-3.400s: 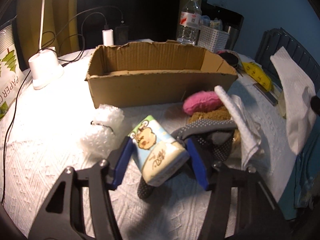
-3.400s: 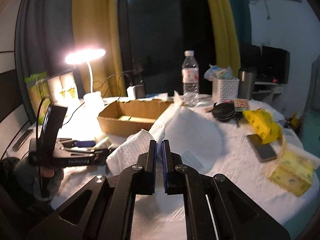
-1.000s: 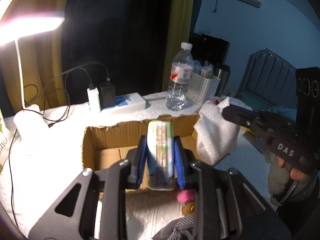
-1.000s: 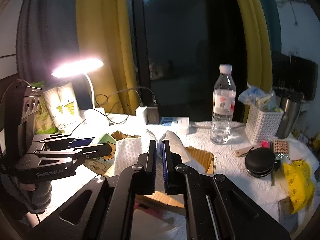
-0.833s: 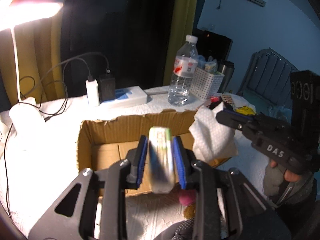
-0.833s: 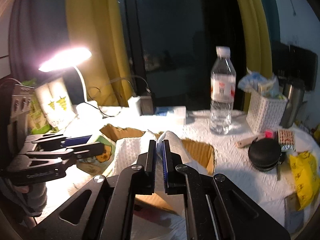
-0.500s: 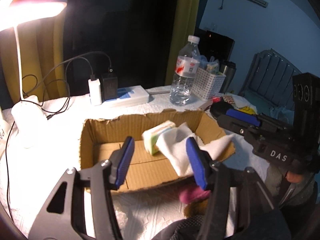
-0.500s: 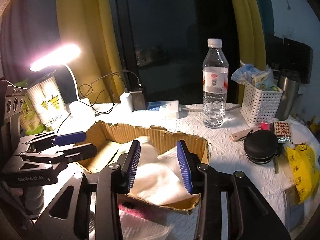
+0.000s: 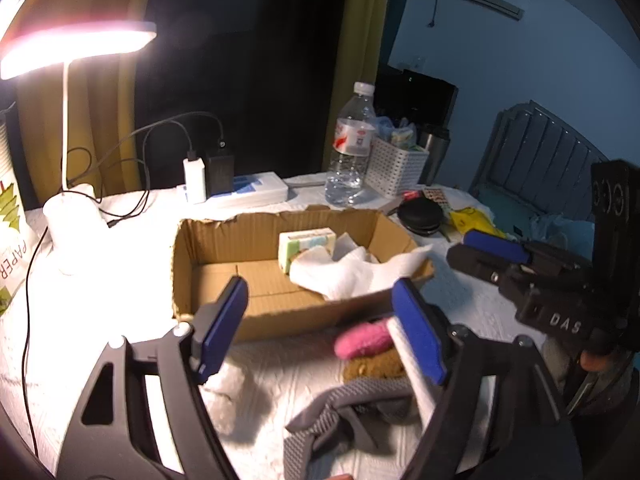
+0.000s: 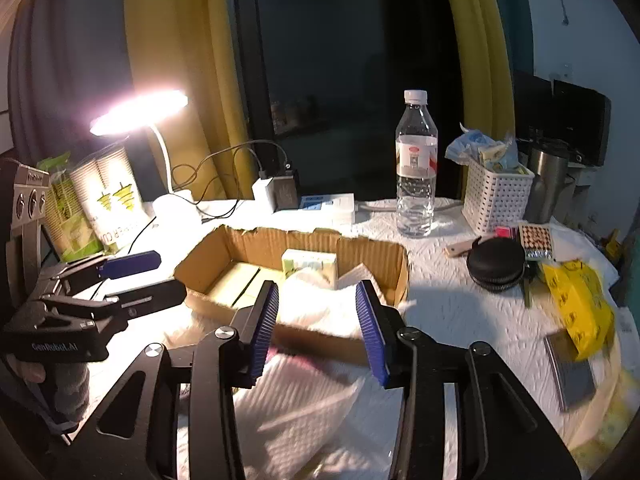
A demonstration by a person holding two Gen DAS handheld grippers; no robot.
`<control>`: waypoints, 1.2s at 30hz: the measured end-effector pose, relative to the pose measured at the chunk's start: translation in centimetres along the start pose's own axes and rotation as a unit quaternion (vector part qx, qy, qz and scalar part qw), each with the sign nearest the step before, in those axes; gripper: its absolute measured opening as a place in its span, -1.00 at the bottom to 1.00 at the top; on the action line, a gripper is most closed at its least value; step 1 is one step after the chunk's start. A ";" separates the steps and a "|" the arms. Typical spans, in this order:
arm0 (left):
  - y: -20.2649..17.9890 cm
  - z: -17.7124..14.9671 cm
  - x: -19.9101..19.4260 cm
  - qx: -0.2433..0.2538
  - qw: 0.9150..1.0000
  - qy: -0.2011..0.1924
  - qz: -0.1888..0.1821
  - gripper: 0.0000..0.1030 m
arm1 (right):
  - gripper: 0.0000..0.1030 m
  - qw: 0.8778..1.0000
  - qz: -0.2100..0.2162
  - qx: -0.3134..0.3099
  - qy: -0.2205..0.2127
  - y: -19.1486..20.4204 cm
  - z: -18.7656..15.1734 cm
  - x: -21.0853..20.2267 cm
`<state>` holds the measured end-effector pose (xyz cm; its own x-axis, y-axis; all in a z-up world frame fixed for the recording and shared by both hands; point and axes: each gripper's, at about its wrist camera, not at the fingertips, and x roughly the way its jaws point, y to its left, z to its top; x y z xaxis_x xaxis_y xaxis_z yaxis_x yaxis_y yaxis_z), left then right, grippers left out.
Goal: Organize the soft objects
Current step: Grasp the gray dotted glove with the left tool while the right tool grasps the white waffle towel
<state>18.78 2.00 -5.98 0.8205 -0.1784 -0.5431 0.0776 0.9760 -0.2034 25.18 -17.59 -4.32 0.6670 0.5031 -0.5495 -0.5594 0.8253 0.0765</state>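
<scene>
Lowest in frame, both grippers, left gripper (image 9: 320, 332) and right gripper (image 10: 318, 328), hold their jaws spread and empty above a white-covered bench (image 9: 100, 320). Lower right, one grey glove (image 9: 340, 420), one brown piece (image 9: 374, 366) and one pink piece (image 9: 362, 340) lie together. Beyond, one cardboard box (image 9: 280, 316) holds one tissue pack (image 9: 306, 246), long axis left-right, and one white cloth (image 9: 352, 272) draped over its right rim. One lit lamp (image 9: 76, 46) stands upper left.

Tissue pack (image 9: 306, 245), pale green-yellow, lying against far wall inside open cardboard box (image 9: 212, 264). White cloth (image 9: 352, 270) crumpled beside it, draped over box's right corner. Pink puff (image 9: 362, 342), brown pad (image 9: 374, 368), grey glove (image 9: 336, 416) clustered outside near wall.
</scene>
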 end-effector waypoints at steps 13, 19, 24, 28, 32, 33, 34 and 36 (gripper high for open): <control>0.1 -3.6 -1.4 -0.007 1.000 0.020 -0.003 0.48 | 0.13 0.999 -0.007 0.012 0.038 1.3 -4.0 -0.9; 0.6 -5.1 -1.1 -0.016 0.999 0.035 0.000 0.48 | 0.13 0.998 -0.001 0.010 0.057 2.0 -5.4 -0.2; 1.2 -6.1 -0.8 -0.019 0.999 0.045 0.006 0.48 | 0.13 0.998 0.005 0.009 0.069 2.5 -6.2 0.5; 1.4 -6.8 -0.7 -0.021 0.998 0.053 0.010 0.48 | 0.13 0.997 0.009 0.009 0.079 3.0 -6.9 1.4; 1.5 -7.3 -0.5 -0.020 0.998 0.061 0.016 0.48 | 0.13 0.996 0.014 0.004 0.087 3.4 -7.4 1.9; 1.5 -7.4 -0.4 -0.020 0.998 0.063 0.017 0.48 | 0.13 0.996 0.014 0.002 0.088 3.5 -7.5 2.0; 1.4 -7.4 -0.4 -0.019 0.998 0.065 0.017 0.48 | 0.06 0.996 0.014 0.000 0.087 3.6 -7.6 2.0; 1.2 -7.4 -0.2 -0.017 0.997 0.067 0.019 0.48 | -0.27 0.996 0.018 -0.004 0.085 3.6 -7.7 1.9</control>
<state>14.50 2.31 -12.13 0.7397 -0.1593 -0.6538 0.0274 0.9779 -0.2073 20.65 -15.66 -11.46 0.5538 0.4808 -0.6798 -0.5856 0.8053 0.0925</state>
